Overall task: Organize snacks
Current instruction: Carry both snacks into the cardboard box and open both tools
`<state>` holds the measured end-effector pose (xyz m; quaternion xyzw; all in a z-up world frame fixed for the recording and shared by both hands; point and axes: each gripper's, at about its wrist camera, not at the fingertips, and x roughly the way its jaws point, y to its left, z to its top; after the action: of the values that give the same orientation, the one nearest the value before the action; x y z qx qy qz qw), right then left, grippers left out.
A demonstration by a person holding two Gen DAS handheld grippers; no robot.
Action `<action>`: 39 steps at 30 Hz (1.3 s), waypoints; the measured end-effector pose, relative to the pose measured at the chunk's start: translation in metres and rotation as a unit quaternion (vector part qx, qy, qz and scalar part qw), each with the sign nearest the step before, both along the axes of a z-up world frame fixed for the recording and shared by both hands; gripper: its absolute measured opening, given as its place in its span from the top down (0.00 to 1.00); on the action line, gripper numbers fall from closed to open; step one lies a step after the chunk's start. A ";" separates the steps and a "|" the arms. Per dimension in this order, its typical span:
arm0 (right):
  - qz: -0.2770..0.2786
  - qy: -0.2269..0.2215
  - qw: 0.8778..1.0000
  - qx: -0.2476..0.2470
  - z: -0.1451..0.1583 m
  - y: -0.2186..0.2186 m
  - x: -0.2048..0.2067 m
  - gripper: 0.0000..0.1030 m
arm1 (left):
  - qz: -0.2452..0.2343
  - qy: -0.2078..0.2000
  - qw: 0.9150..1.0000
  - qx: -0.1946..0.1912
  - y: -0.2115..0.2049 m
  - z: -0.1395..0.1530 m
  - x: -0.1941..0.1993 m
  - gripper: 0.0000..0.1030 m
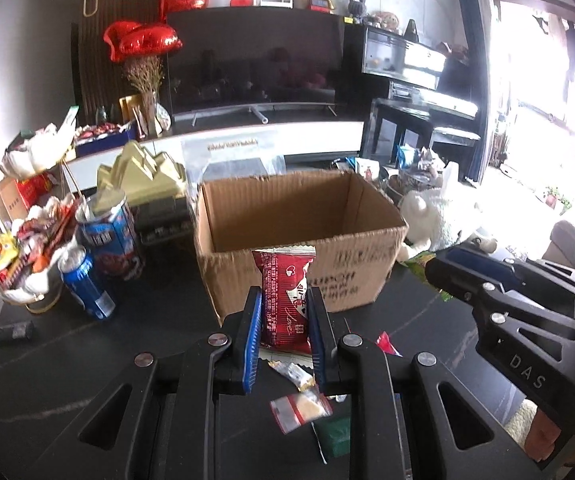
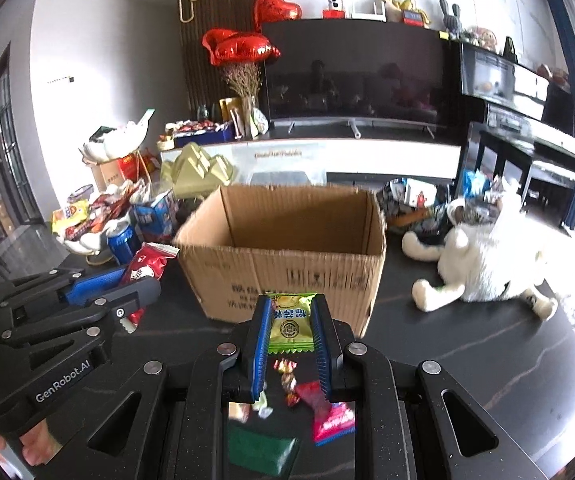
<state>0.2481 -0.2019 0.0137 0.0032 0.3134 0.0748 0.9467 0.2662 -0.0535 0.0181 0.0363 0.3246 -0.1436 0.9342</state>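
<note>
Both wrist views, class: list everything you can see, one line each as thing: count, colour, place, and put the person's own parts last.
cardboard box: one, brown, open-topped, middle of the dark table
red snack packet: one, red, between the left claw's pads
green snack packet: one, yellow-green, between the right claw's pads
loose sweets and packets: several, red, pink, green, on the table below the claws
drink can: one, blue, left of the box
snack pile: one heap, mixed colours, far left
plush toy: one, white, right of the box
heart balloons: several, red, beside the television
left claw: shut on the red packet
right claw: shut on the green packet
</note>
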 end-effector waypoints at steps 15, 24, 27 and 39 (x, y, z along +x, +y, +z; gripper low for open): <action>-0.004 -0.011 1.000 0.006 0.016 -0.005 0.039 0.79 | -0.007 0.003 1.000 -0.002 -0.010 0.008 0.043 0.78; 0.000 -0.003 1.000 0.007 0.011 -0.005 0.075 0.79 | -0.002 0.004 1.000 0.005 -0.013 0.007 0.082 0.78; 0.003 0.001 1.000 0.007 0.008 -0.006 0.088 0.79 | -0.001 0.006 1.000 0.008 -0.015 0.004 0.096 0.78; 0.005 0.019 1.000 0.008 -0.012 -0.007 0.137 0.74 | 0.015 0.009 0.999 0.030 -0.014 -0.014 0.138 0.68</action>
<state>0.3852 -0.2090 0.0019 0.0112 0.3304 0.0818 0.9402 0.4047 -0.0677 0.0042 0.0577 0.3374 -0.1198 0.9319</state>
